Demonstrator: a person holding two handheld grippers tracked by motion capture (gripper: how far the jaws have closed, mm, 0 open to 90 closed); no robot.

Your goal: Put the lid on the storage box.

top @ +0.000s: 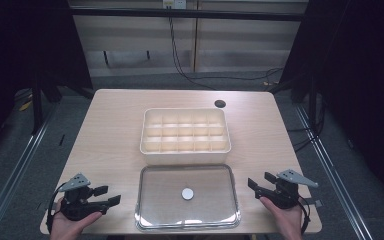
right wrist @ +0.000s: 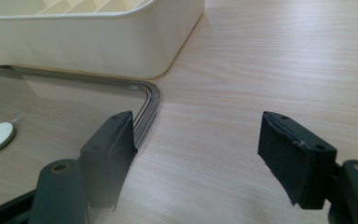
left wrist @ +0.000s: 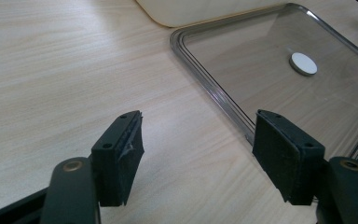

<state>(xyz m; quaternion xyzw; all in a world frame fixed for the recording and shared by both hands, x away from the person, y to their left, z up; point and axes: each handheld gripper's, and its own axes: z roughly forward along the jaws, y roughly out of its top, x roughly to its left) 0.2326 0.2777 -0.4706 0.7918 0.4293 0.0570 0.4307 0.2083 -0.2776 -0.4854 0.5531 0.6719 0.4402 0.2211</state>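
Mid-table: divided box (top: 185, 131) empty | clear tray (top: 150, 210) holds white disc (top: 187, 193)

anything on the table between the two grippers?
Yes: the clear lid with its white disc lies flat between the left gripper and the right gripper, seen in the high view.

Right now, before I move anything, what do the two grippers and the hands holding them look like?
Both are black. The left gripper and right gripper each carry a grey three-cornered plate on top and trail a thin black cable around the wrist. Up close, each jaw is a flat block faced with dark padding, with small screw holes and a brass-coloured pivot. The hands are bare, with no sleeves or gloves in sight.
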